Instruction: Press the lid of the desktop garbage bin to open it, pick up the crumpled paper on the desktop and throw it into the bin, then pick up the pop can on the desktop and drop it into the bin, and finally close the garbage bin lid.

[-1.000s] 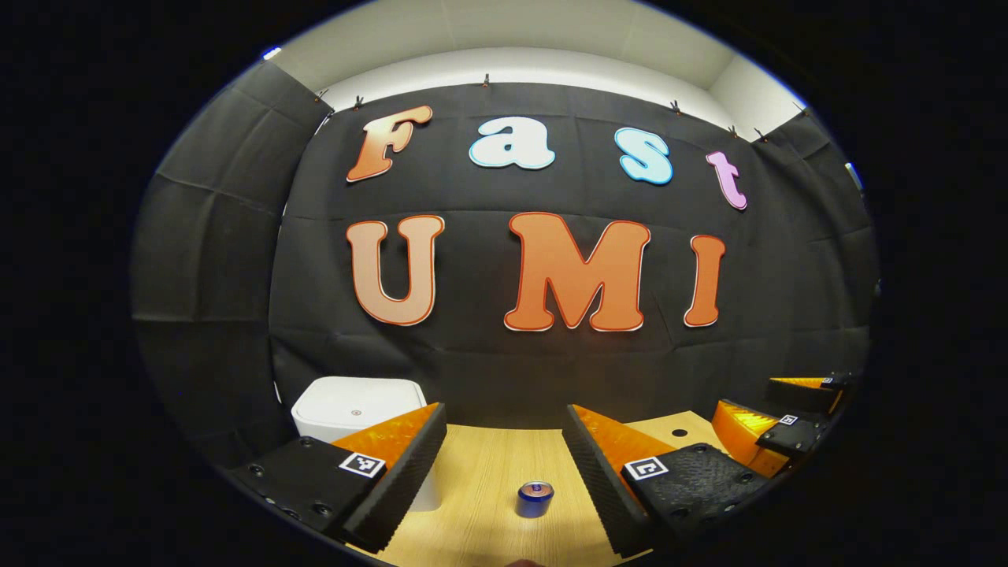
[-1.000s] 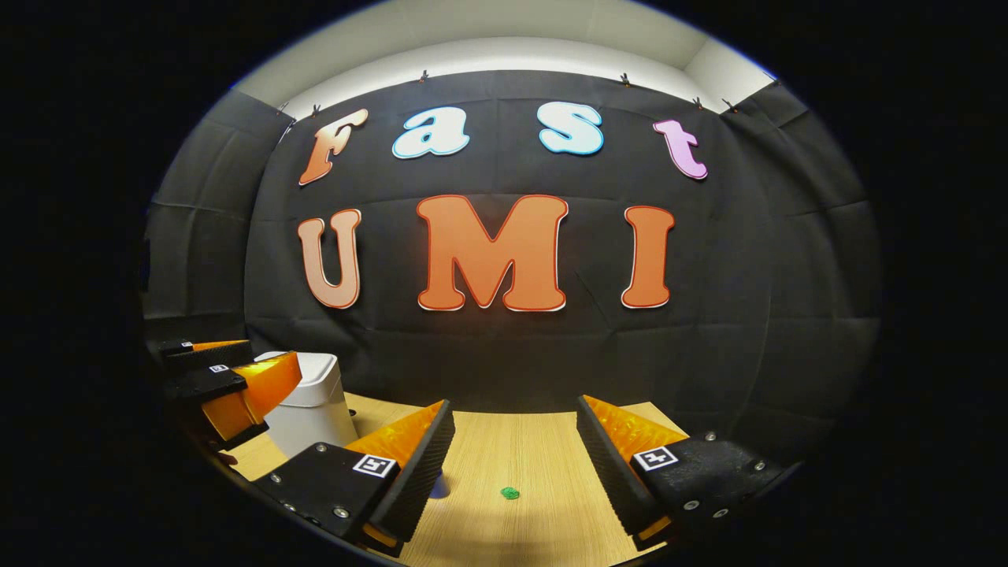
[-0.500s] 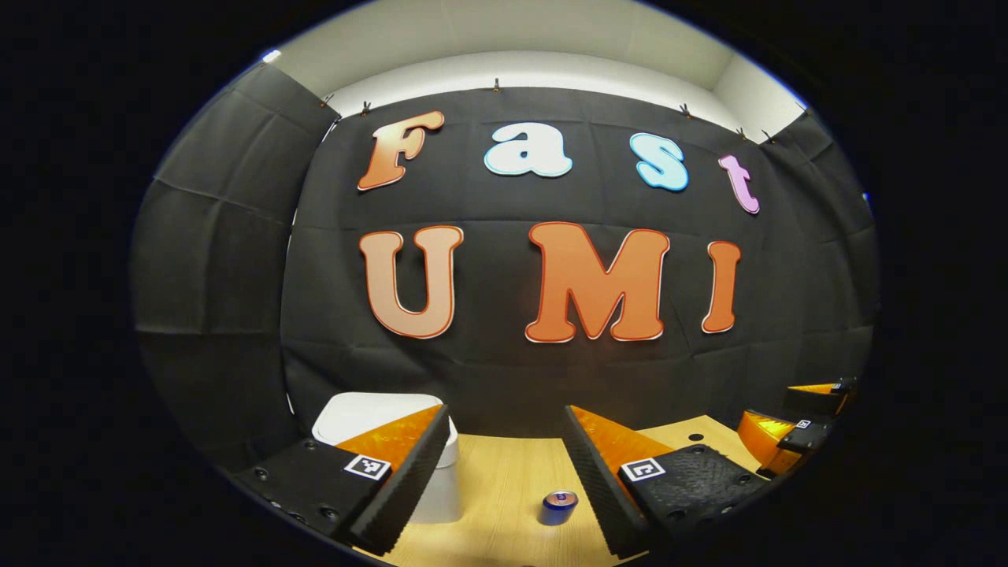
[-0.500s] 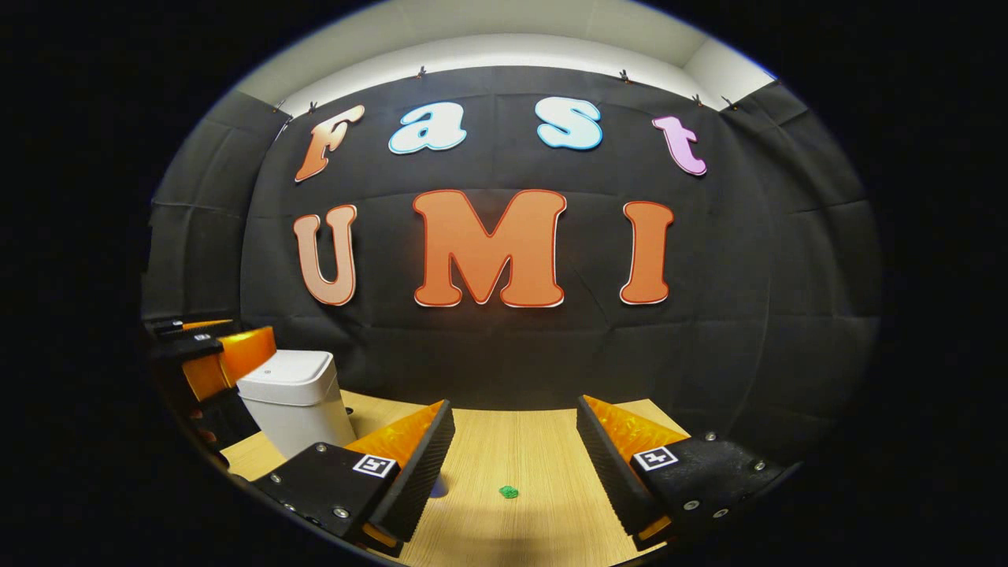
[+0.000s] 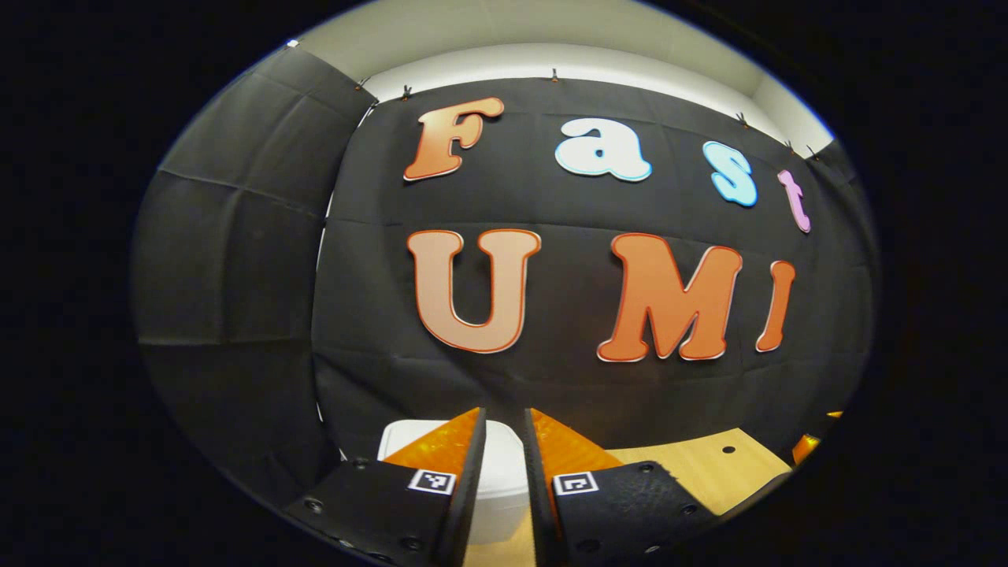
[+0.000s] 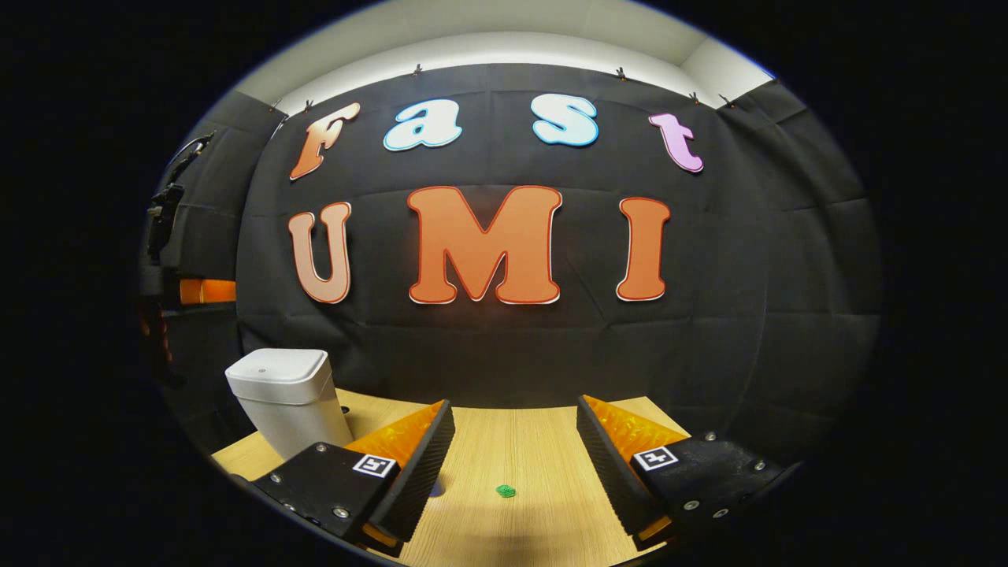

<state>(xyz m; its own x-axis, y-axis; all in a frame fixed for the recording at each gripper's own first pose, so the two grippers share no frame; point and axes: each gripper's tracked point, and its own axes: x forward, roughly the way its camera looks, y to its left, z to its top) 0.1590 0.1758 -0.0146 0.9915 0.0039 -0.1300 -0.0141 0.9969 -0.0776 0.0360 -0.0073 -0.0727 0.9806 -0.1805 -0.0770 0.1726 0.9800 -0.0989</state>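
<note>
The table [image 6: 535, 449] is light wood, running back to the black cloth wall. On its left side in the right gripper view stands the white bin [image 6: 287, 398], upright, lid down flat.

In the left gripper view the bin [image 5: 504, 480] sits straight ahead of and below the left gripper [image 5: 504, 429], its white top showing in the narrow slit between the fingers and to either side of them. The jaws are nearly together, with only a thin gap and nothing pinched in it; whether the tips touch the lid cannot be told.

The right gripper [image 6: 513, 417] hangs over the table with its jaws spread wide and empty. The bin is off to the left of its left finger [image 6: 413, 465], apart from it. A small green bit [image 6: 505, 491] lies on the wood between the two fingers, low and touching neither.
</note>
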